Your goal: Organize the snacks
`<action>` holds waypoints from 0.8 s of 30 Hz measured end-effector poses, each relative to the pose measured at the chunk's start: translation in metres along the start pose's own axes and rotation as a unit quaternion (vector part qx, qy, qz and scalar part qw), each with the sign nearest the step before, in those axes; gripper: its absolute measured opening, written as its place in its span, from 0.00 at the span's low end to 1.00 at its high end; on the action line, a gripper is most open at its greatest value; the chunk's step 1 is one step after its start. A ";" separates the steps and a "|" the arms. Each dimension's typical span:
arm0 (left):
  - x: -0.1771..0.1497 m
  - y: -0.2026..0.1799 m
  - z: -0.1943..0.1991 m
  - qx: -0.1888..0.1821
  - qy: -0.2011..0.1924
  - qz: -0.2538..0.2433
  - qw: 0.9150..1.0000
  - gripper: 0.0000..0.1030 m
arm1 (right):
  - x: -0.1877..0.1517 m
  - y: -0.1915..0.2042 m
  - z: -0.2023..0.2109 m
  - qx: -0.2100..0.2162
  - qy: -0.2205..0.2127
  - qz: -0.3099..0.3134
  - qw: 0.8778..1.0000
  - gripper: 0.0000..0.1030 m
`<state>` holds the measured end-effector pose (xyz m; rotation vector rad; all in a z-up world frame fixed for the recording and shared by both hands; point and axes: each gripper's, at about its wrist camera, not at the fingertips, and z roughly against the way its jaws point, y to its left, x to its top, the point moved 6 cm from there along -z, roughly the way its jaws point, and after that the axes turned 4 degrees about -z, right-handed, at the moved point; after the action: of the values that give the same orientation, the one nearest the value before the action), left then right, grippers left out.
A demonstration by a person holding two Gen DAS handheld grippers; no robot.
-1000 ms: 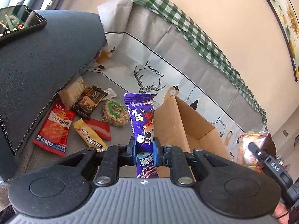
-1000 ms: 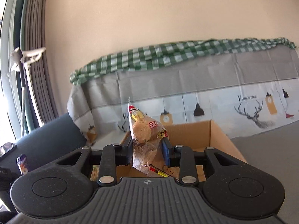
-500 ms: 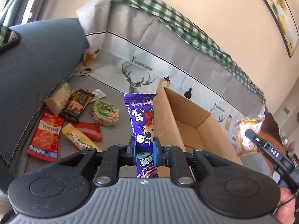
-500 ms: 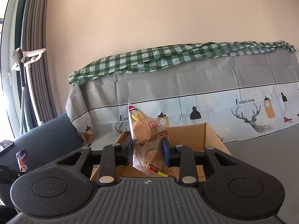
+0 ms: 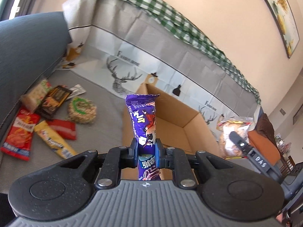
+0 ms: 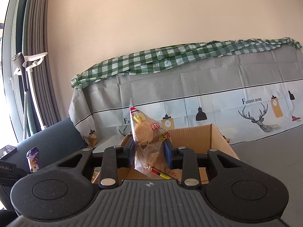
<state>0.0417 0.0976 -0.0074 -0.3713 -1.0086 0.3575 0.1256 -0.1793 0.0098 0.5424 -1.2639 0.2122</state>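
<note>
— Red comes first on the far left: a red chili-snack packet (image 5: 19, 132) lies flat on the grey sofa seat (image 5: 106, 117), beside the dark blue cushion (image 5: 28, 53). What sits next to it?

— A yellow bar wrapper (image 5: 54, 141) and a small red packet (image 5: 62, 129), touching each other. Behind them lie a pale green-and-cream packet (image 5: 36, 97), a dark brown chocolate-style wrapper (image 5: 54, 101) and a round rice-cake pack with a green label (image 5: 82, 109). All loose on the seat, outside the box.

— And the left tongs (image 5: 145, 150)?

— Closed tight on a purple snack bar (image 5: 144, 117), pinched near its lower half. The bar stands upright, its crimped top end well above the fingers. It hangs just in front of the near-left corner of the open cardboard box (image 5: 170, 121), not inside it.

— The box itself?

— It stands on the seat, flaps up, in front of the grey printed cover with deer and lamps (image 5: 151, 56). A green checked cloth (image 5: 170, 19) lies along the top of the backrest.

— Further right?

— The right tongs (image 6: 149, 151) are clamped on a clear bag of round biscuits (image 6: 145, 138). The fingers stand wider apart than the left pair, since the bag is bulkier. From the right wrist view, the bag is held up at the box's near edge, its lower end hanging in front of the opening. In the left view the same bag (image 5: 231, 132) shows just past the box's right wall.
</note>
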 end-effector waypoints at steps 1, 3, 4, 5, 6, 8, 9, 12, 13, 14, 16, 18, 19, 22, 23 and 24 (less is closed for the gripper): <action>0.003 -0.006 -0.001 -0.004 -0.001 -0.002 1.000 0.17 | 0.001 -0.001 0.000 0.000 0.000 -0.002 1.000 0.32; 0.008 -0.017 -0.004 -0.011 -0.004 -0.007 1.000 0.17 | 0.001 -0.002 -0.001 0.001 -0.001 -0.005 1.000 0.32; 0.011 -0.022 -0.005 -0.015 -0.005 -0.010 1.000 0.17 | 0.002 -0.001 -0.001 0.000 -0.001 -0.007 1.000 0.32; 0.014 -0.027 -0.007 -0.018 -0.005 -0.012 1.000 0.17 | 0.002 -0.002 -0.001 0.000 -0.001 -0.008 1.000 0.32; 0.017 -0.032 -0.010 -0.021 -0.006 -0.014 1.000 0.17 | 0.002 -0.001 -0.001 0.000 -0.002 -0.009 1.000 0.32; 0.022 -0.042 -0.015 -0.026 -0.006 -0.018 0.999 0.17 | 0.001 -0.001 -0.001 0.000 -0.002 -0.010 1.000 0.32; 0.025 -0.046 -0.018 -0.029 -0.006 -0.019 0.999 0.17 | 0.001 -0.002 -0.001 0.000 -0.002 -0.011 1.000 0.32; 0.029 -0.061 -0.026 -0.037 -0.005 -0.025 0.999 0.17 | 0.002 -0.003 -0.001 -0.001 -0.003 -0.013 1.000 0.32; 0.030 -0.066 -0.029 -0.040 -0.005 -0.027 0.999 0.17 | 0.002 -0.003 -0.001 -0.001 -0.003 -0.014 1.000 0.32; 0.031 -0.071 -0.031 -0.042 -0.004 -0.030 0.999 0.17 | 0.001 -0.003 -0.001 -0.002 -0.004 -0.015 1.000 0.32; 0.032 -0.080 -0.036 -0.048 -0.004 -0.035 0.998 0.17 | 0.001 -0.004 -0.001 -0.002 -0.004 -0.016 1.000 0.32; 0.032 -0.088 -0.040 -0.051 -0.003 -0.039 0.998 0.17 | 0.001 -0.004 -0.001 -0.002 -0.004 -0.016 1.000 0.32; 0.032 -0.090 -0.042 -0.052 -0.002 -0.041 0.998 0.17 | 0.001 -0.005 -0.001 -0.002 -0.004 -0.016 1.000 0.32; 0.031 -0.097 -0.046 -0.054 0.001 -0.042 0.998 0.17 | 0.001 -0.005 -0.001 -0.002 -0.004 -0.017 1.000 0.32; 0.031 -0.098 -0.047 -0.055 0.001 -0.042 0.998 0.17 | 0.001 -0.005 -0.001 -0.003 -0.004 -0.018 1.000 0.32; 0.031 -0.100 -0.048 -0.056 0.002 -0.043 0.998 0.17 | 0.002 -0.005 -0.001 -0.003 -0.004 -0.018 1.000 0.32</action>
<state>0.1102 0.0170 0.0380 -0.4274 -1.0402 0.2231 0.1288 -0.1833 0.0098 0.5608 -1.2610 0.1775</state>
